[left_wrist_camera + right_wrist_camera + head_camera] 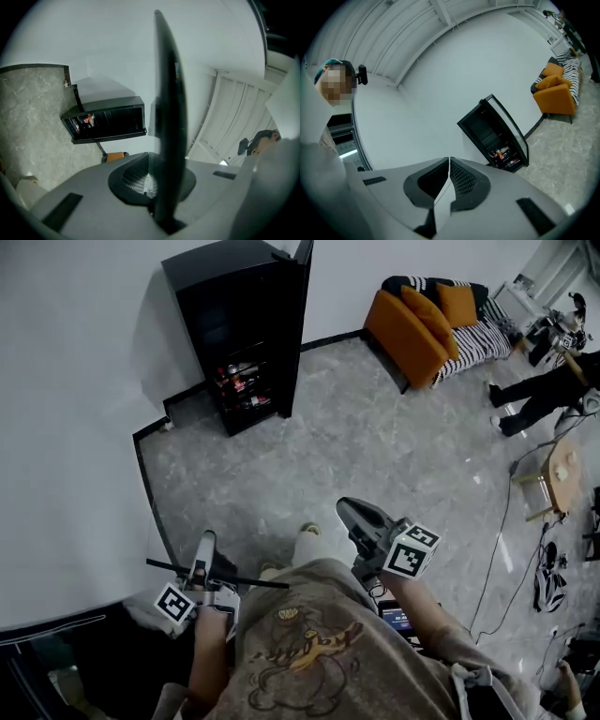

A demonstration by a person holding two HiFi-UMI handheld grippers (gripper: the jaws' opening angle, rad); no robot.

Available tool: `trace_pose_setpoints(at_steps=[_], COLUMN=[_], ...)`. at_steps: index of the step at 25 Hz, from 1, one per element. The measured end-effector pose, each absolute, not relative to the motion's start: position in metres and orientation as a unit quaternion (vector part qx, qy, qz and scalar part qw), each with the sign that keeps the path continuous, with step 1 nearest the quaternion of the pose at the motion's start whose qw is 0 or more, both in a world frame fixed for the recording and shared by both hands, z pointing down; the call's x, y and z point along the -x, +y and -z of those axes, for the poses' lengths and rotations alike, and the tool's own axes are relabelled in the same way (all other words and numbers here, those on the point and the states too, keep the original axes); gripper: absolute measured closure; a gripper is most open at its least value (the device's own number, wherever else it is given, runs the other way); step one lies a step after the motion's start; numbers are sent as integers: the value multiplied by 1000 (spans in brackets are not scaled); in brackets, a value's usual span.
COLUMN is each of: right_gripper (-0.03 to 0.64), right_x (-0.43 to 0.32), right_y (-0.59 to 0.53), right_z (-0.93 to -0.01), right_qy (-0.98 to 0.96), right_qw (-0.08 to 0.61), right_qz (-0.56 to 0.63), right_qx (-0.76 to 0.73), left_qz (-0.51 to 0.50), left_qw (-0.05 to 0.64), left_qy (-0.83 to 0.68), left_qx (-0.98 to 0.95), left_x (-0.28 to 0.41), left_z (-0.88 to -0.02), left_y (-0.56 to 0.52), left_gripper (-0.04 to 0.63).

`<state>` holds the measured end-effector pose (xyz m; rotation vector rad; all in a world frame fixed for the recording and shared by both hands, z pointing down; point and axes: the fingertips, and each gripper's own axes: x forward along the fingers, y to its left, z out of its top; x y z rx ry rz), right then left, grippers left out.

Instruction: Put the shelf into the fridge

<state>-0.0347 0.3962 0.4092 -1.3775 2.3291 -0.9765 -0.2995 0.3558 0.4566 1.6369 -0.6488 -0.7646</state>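
Note:
The black fridge [246,334] stands against the white wall at the far side of the floor, its door swung open and bottles on its lower racks. It also shows in the left gripper view [105,119] and the right gripper view [494,136]. My left gripper [203,557] is shut on the thin dark shelf [246,580], seen edge-on at my waist. In the left gripper view the shelf [168,108] rises as a dark blade from between the jaws of the left gripper [157,185]. My right gripper [361,519] is shut and holds nothing; its pads [459,176] meet.
An orange sofa [417,329] with striped cushions sits at the back right. A person in black [544,395] stands at the right edge near a small wooden table [562,470]. Cables [497,549] trail across the grey stone floor. A dark glass unit [56,662] is at my lower left.

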Motion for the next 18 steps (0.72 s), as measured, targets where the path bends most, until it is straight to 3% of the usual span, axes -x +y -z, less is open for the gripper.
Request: trace_pose_setpoints(at_steps=[18], right_gripper=[592], right_x=[11], right_y=[314], right_z=[-424], right_qy=[801], right_qw=[128], right_qz=[353], right_qx=[467], left_qz=[333], left_qw=[573], left_qy=[-270], left_qx=[-699], left_x=[265], left_z=[-455], left_y=[280], left_gripper=[580])
